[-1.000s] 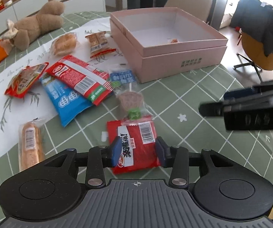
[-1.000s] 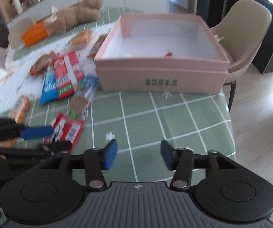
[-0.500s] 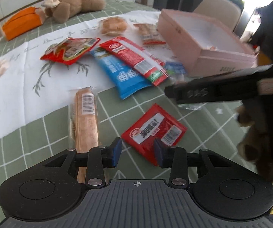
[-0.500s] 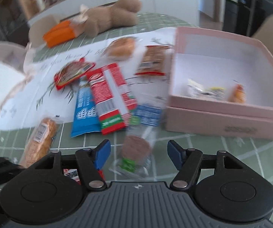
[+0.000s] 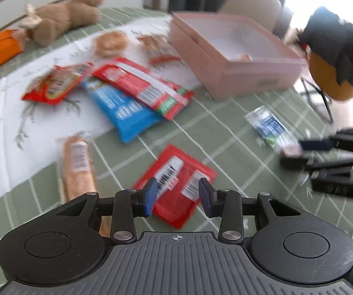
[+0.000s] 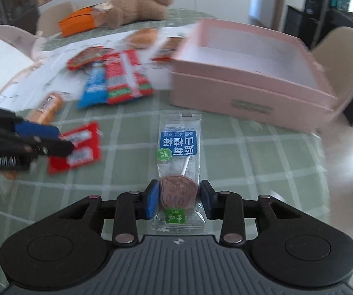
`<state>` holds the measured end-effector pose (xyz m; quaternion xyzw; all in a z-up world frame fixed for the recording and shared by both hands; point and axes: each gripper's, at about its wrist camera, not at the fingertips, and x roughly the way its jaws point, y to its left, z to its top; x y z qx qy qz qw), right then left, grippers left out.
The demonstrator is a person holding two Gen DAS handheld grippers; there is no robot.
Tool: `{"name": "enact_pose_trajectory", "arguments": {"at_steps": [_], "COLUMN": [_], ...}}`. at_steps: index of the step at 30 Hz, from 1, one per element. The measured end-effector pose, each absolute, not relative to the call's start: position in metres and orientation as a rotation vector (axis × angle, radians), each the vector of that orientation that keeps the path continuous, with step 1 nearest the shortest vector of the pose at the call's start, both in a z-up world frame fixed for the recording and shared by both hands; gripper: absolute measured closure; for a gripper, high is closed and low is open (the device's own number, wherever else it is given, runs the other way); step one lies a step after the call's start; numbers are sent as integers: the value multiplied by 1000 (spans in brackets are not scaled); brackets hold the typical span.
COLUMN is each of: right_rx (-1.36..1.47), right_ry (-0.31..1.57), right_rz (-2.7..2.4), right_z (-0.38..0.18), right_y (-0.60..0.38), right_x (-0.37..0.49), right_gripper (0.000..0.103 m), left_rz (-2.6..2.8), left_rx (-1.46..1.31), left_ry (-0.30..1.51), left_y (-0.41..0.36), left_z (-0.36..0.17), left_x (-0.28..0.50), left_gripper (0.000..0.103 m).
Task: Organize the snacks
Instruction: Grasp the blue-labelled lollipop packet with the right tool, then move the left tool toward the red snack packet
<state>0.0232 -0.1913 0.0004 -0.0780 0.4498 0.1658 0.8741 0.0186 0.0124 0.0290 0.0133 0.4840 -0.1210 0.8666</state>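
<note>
Now | right tongs [image 6: 178, 200] closing, clenched on lollipop [image 6: 178, 193] | left tongs [image 5: 177, 196] reopening, released above red packet [image 5: 176, 186]

The right gripper [image 6: 178, 201] has just been closing, a lollipop [image 6: 178, 193] between its pads; the left gripper [image 5: 177, 196], just reopening, hovers empty.

The clear lollipop wrapper [image 6: 178, 169], lying just in front of the pink box [image 6: 250, 98], carries a blue label [image 6: 179, 143] with white Chinese characters, seen upside down, reading 蓝莓山楂棒. The green marks on the wrapper, the green print on the box front [image 6: 252, 106] and the barcode labels on the red packet [image 5: 176, 184] are too blurred to read.
</note>
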Motion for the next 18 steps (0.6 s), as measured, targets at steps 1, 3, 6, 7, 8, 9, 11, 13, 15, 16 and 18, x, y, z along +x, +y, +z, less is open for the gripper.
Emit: {"name": "enact_pose_trajectory", "arguments": {"at_steps": [1, 3, 6, 7, 8, 9, 11, 13, 15, 16, 18], "right_rx": [-154, -127, -99, -123, -133, -126, -91, -91, -91, -91, -90], "right_ry": [933, 923, 879, 853, 825, 808, 790, 772, 772, 771, 769], "right_rz": [328, 296, 275, 264, 251, 244, 240, 231, 233, 234, 235], "right_z": [0, -2, -9, -13, -15, -18, -22, -24, -24, -24, -24], "right_y": [-199, -211, -216, -213, -211, -210, -210, -210, -209, -210, -210], "right_x": [22, 20, 20, 18, 17, 16, 19, 19, 19, 19, 19], "right_gripper": [62, 42, 22, 19, 12, 8, 2, 0, 0, 0, 0], "left_rz": [-272, -325, -395, -402, -397, -380, -336, -306, -315, -318, -331], "left_rx": [46, 75, 85, 79, 82, 103, 171, 208, 189, 185, 188], "left_ry": [1014, 1023, 1042, 1047, 1045, 1036, 1029, 1032, 1037, 1040, 1038], "left_y": [9, -1, -13, -14, -15, -16, -18, -19, -18, -18, -22], "left_z": [29, 29, 29, 29, 29, 30, 29, 26, 25, 25, 26], "left_x": [18, 16, 17, 17, 17, 16, 17, 20, 25, 28, 30], "left_gripper": [57, 55, 52, 52, 52, 53, 53, 52, 53, 53, 54]}}
